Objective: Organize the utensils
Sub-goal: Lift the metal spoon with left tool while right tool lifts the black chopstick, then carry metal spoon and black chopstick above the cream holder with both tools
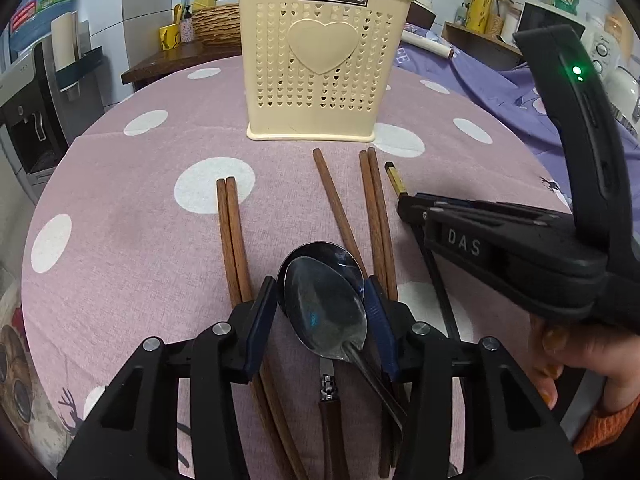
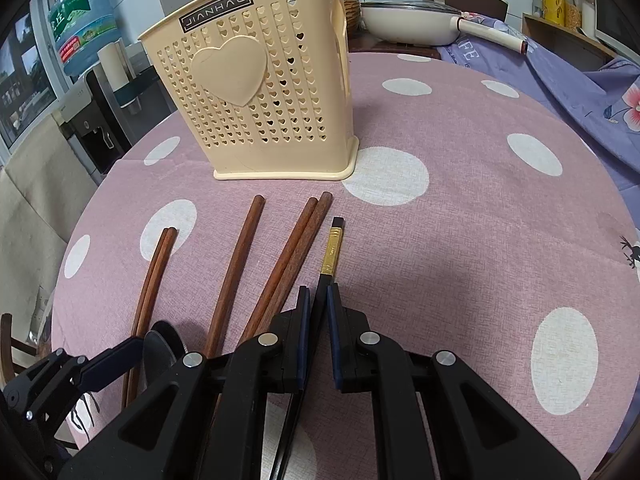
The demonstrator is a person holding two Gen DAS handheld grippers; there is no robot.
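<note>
A cream perforated utensil holder point(image 1: 320, 64) point(image 2: 256, 92) stands upright at the back of the pink dotted table point(image 1: 140, 240). In front of it lie several brown chopsticks: a pair point(image 1: 232, 232), a single one point(image 1: 336, 208) and another pair point(image 1: 376, 208). Two stacked metal spoons point(image 1: 324, 304) rest on them, between the blue pads of my left gripper point(image 1: 321, 280), which is open around the bowls. My right gripper point(image 2: 319, 288) point(image 1: 404, 200) is shut on a black chopstick with a gold band point(image 2: 332, 248), low over the cloth.
A brown-handled utensil point(image 1: 330, 408) lies under the spoons. A purple cloth point(image 2: 560, 80) drapes the table's right side, with a white pan point(image 2: 408, 20) behind. A water dispenser point(image 1: 36, 120) stands off the left edge. A person's hand point(image 1: 560, 360) holds the right gripper.
</note>
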